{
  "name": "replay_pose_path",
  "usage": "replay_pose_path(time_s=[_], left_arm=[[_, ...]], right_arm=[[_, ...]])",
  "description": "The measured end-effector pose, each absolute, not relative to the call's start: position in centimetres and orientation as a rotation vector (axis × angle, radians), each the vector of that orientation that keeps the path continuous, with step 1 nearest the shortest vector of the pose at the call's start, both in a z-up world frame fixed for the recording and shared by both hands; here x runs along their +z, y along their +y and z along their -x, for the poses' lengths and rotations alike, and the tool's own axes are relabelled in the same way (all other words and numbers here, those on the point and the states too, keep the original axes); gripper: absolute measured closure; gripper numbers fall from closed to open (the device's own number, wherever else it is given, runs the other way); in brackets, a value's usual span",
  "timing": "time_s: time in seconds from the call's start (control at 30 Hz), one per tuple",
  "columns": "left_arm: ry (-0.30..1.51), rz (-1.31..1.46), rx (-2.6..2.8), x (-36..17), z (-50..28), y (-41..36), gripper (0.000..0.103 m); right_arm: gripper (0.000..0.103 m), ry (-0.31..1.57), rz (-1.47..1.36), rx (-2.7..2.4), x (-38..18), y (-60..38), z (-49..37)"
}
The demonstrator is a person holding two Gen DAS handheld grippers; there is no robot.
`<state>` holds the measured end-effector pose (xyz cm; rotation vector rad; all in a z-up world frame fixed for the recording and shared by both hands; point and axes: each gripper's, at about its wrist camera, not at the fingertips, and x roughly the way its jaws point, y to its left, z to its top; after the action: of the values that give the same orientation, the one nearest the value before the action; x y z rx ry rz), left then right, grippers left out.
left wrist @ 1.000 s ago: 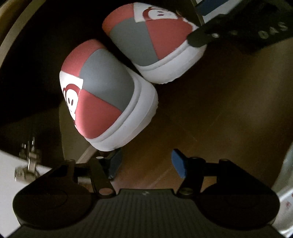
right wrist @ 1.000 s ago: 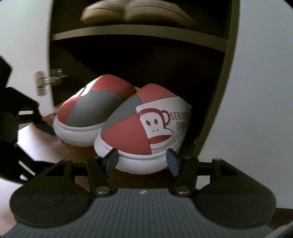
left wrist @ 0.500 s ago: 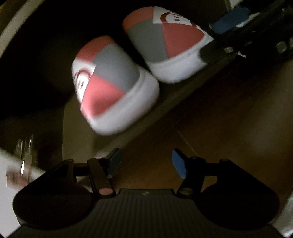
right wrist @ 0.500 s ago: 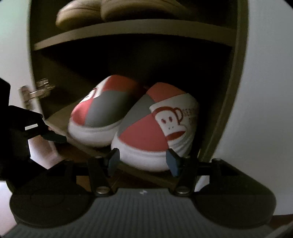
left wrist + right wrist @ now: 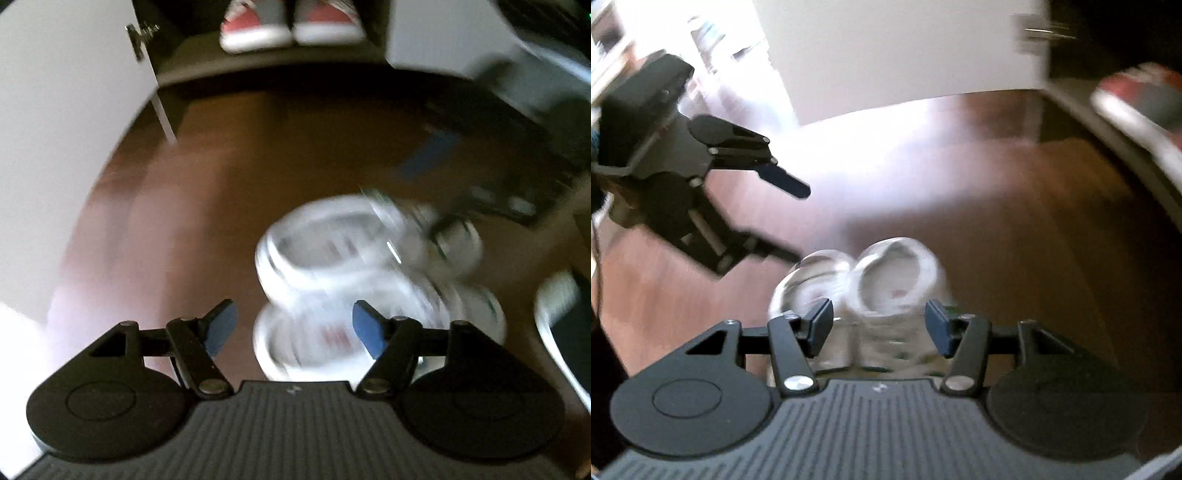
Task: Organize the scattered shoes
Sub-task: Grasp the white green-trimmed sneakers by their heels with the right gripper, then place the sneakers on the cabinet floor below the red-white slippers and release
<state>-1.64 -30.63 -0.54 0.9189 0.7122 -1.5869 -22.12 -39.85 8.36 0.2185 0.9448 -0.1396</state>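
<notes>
1. Left gripper (image 5: pixel 293 328) and right gripper (image 5: pixel 877 326): fingers spread, holding nothing.
2. White shoes (image 5: pixel 351 273) lie blurred on the floor (image 5: pixel 207 177), just ahead; likely the next pair to grasp.
3. Red slippers (image 5: pixel 291 20) sit shelved in the cabinet (image 5: pixel 258 68) beyond.
</notes>
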Motion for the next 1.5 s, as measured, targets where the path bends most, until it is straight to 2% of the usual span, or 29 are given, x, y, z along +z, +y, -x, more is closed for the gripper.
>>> replay_pose_path(time_s=[0.1, 0.2, 0.23, 0.27, 0.3, 0.4, 0.63, 0.73, 0.77, 0.8, 0.93, 1.0, 1.03, 1.23, 1.37, 1.5], left_arm=[[0.809, -0.879, -1.572, -1.4, 2.5, -27.3, 0.032], [0.865, -0.847, -1.521, -2.1, 2.6, -26.5, 0.032], [0.885, -0.825, -1.504, -2.2, 2.4, -26.5, 0.032], [0.906, -0.804, -1.486, -2.2, 2.2, -26.5, 0.032], [0.912, -0.794, -1.478, -2.3, 2.1, -26.6, 0.032], [0.89, -0.776, -1.462, -2.0, 2.1, -26.9, 0.032], [0.797, -0.815, -1.49, -1.8, 2.7, -30.6, 0.032], [0.729, -0.857, -1.532, -2.0, 3.7, -33.0, 0.032], [0.696, -0.873, -1.556, -2.0, 4.2, -33.8, 0.032], [0.661, -0.888, -1.58, -2.0, 4.8, -34.5, 0.032], [0.596, -0.938, -1.643, -2.4, 6.1, -35.8, 0.032], [0.58, -0.962, -1.667, -2.7, 6.7, -36.2, 0.032], [0.571, -0.973, -1.679, -2.9, 6.9, -36.3, 0.032], [0.503, -1.131, -1.672, -5.5, 8.4, -36.7, 0.03], [0.487, -1.135, -1.686, -5.8, 7.9, -38.7, 0.021], [0.474, -1.136, -1.701, -6.1, 7.4, -40.7, 0.021]], right_arm=[[0.052, 1.022, -0.153, -0.126, 7.2, -38.0, 18.5], [0.053, 1.178, -0.087, -0.188, 4.7, -37.0, 14.9], [0.057, 1.233, -0.073, -0.191, 3.7, -36.8, 14.3], [0.072, 1.263, -0.057, -0.189, 2.9, -36.7, 13.7], [0.083, 1.265, -0.043, -0.184, 2.5, -36.5, 13.5], [0.091, 1.248, -0.076, -0.207, 2.1, -37.1, 13.2], [0.092, 1.042, -0.559, -0.622, 2.1, -45.8, 17.0], [0.087, 0.949, -0.684, -0.786, 2.1, -49.9, 19.0], [0.082, 0.938, -0.691, -0.804, 2.1, -50.7, 19.4], [0.069, 0.923, -0.709, -0.811, 2.1, -51.5, 19.9], [0.057, 0.808, -0.729, -0.807, 3.9, -51.5, 23.3], [0.038, 0.77, -0.657, -0.85, 5.2, -49.7, 25.4], [0.036, 0.777, -0.614, -0.874, 5.6, -48.2, 27.0], [0.036, 0.909, -0.684, -0.838, 1.2, -44.3, 29.8], [0.039, 0.853, -0.658, -0.861, -0.8, -45.0, 27.1], [0.047, 0.849, -0.599, -0.898, -1.5, -45.7, 26.4]])
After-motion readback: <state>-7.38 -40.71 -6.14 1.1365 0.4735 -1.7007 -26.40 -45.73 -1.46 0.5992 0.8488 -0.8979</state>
